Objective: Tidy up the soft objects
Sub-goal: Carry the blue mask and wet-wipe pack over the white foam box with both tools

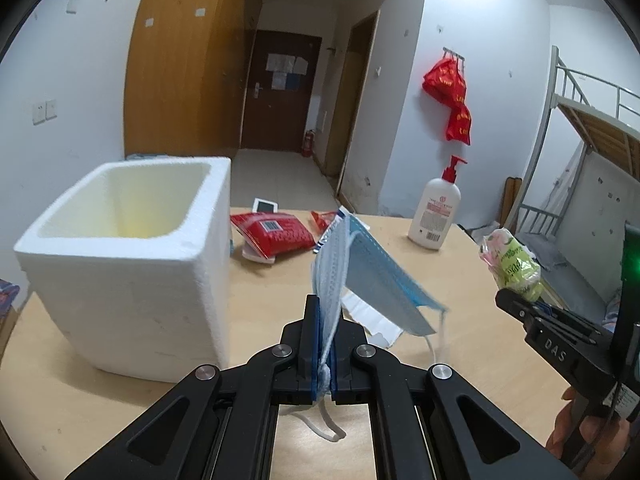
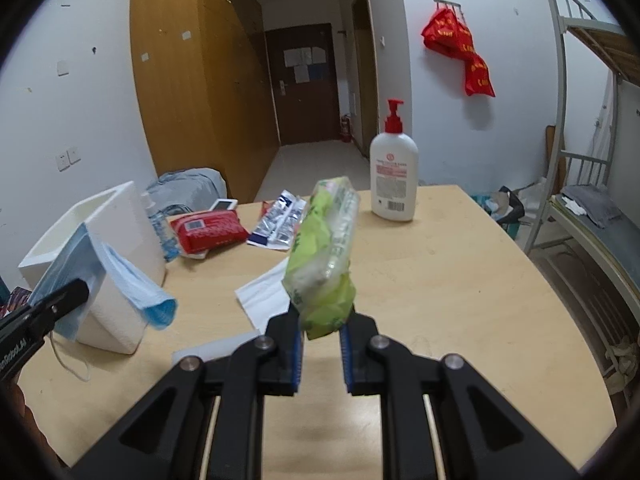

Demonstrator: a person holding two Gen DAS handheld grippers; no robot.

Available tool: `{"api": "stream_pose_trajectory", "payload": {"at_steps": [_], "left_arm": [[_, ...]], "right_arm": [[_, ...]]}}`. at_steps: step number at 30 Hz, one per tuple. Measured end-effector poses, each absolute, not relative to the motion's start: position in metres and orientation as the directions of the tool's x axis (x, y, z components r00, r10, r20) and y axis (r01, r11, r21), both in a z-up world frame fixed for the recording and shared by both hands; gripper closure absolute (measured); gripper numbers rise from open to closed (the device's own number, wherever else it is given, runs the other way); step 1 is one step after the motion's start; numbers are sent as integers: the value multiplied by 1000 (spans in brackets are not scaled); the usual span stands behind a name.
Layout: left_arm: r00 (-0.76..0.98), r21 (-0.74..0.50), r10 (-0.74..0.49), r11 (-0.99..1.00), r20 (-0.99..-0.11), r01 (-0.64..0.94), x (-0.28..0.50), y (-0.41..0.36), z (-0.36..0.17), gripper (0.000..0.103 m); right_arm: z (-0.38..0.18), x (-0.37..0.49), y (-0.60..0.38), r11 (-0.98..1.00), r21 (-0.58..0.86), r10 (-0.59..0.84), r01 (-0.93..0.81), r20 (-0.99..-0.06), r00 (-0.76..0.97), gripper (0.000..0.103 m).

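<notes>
The left tongs (image 1: pixel 326 344) are clamped on a blue mask (image 1: pixel 360 272), held up above the desk (image 1: pixel 460 280) just right of the foam box (image 1: pixel 132 260). The mask hangs open in two flaps, and its white ear loops dangle below the jaws. In the right wrist view the mask (image 2: pixel 108 280) droops in front of the box (image 2: pixel 116 220), with the left tongs (image 2: pixel 72 294) coming in from the left edge.

The right tongs (image 2: pixel 320 332) are clamped on the lower end of a green tissue pack (image 2: pixel 324 256), lifted clear of the desk (image 2: pixel 460 280) and tilted slightly right. From the left wrist view the pack (image 1: pixel 512 264) sticks up from the right tongs (image 1: pixel 516 302) near the desk's right edge.

The box stands open at the desk's left side. Behind it, toward the far edge, lie a red wipes pack (image 2: pixel 208 232), a foil wrapper (image 2: pixel 280 220) and a small white device (image 2: pixel 224 204). A pump bottle (image 2: pixel 394 172) stands at the far right corner. A white sheet of paper (image 2: pixel 264 296) lies flat mid-desk, under the green pack.
</notes>
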State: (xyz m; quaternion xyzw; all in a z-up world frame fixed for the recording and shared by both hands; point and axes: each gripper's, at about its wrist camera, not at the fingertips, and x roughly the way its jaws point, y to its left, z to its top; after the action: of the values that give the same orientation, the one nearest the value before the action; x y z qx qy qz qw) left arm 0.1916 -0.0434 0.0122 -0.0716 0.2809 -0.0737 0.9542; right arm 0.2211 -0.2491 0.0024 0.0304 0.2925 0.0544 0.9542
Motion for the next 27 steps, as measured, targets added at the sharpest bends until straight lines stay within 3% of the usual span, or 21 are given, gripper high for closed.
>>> {"api": "stream_pose_trajectory", "payload": {"at_steps": [27], "left_arm": [[914, -110, -65, 994, -401, 22, 123, -25, 58, 99]], "right_arm": [[38, 159, -221, 976, 62, 216, -209, -423, 880, 84]]}}
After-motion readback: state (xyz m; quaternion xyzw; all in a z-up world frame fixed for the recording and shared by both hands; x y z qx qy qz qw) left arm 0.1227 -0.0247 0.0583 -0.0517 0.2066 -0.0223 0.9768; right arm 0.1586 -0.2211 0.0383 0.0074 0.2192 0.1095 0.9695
